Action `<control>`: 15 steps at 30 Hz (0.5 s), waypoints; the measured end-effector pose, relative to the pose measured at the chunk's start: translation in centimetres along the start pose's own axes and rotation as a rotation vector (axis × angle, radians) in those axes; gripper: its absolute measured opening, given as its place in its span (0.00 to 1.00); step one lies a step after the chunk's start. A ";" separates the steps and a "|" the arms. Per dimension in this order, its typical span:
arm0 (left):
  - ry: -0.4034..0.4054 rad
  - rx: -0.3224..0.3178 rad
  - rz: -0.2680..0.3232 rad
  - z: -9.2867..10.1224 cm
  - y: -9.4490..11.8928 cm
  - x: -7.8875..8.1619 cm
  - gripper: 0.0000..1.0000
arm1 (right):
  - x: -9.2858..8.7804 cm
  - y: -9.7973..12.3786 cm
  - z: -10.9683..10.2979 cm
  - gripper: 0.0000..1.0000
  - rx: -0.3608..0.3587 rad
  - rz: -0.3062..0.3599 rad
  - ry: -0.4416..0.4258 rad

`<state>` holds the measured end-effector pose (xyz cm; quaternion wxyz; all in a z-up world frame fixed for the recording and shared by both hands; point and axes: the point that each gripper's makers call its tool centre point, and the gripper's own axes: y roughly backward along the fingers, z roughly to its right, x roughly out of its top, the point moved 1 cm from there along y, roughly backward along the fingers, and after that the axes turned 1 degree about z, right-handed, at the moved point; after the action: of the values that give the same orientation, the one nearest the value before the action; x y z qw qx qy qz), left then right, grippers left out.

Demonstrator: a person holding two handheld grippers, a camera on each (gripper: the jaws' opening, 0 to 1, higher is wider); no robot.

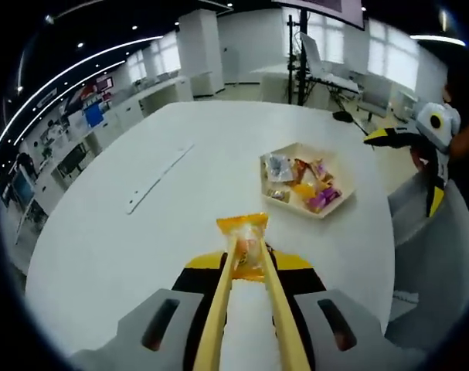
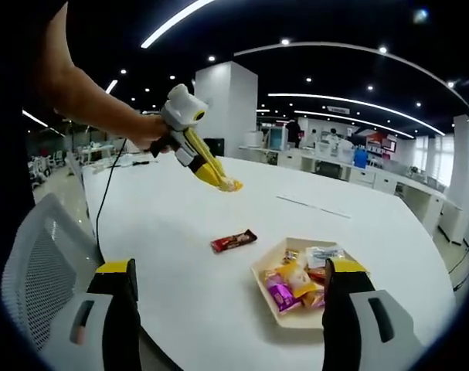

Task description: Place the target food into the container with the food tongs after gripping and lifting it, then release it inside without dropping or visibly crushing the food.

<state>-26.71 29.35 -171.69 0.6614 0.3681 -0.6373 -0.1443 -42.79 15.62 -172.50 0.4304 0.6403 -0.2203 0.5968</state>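
Observation:
My left gripper point(image 1: 247, 270) is shut on a pair of yellow food tongs point(image 1: 219, 309). The tongs pinch an orange-wrapped snack point(image 1: 246, 238) above the white table point(image 1: 103, 247). A beige hexagonal tray point(image 1: 334, 210) with several wrapped snacks lies ahead and to the right. In the right gripper view, a hand holds the left gripper point(image 2: 181, 116) with the tongs point(image 2: 207, 164) and snack point(image 2: 231, 185) in the air, left of and beyond the tray point(image 2: 259, 280). A red-brown snack bar point(image 2: 234, 241) lies on the table beside the tray. My right gripper point(image 2: 230, 269) is open and holds nothing.
The right gripper point(image 1: 431, 127) hovers off the table's right edge. A grey mesh chair point(image 2: 37, 270) stands at the near edge, and a black cable point(image 2: 103, 201) runs over the table. A thin pale strip point(image 1: 157, 179) lies on the left. Desks and pillars stand behind.

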 end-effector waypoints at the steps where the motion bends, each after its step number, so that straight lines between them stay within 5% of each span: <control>1: -0.002 -0.001 0.002 0.2 0.1 0.3 0.18 | 0.0 0.0 -0.1 0.99 0.005 -0.001 0.004; 15: -0.026 -0.049 0.033 1.5 -1.3 3.9 0.17 | 0.1 0.1 0.2 0.99 -0.013 0.006 -0.001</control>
<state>-27.22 25.46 -169.79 0.6640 0.3394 -0.6482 -0.1538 -42.75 15.37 -172.33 0.4327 0.6373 -0.2264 0.5962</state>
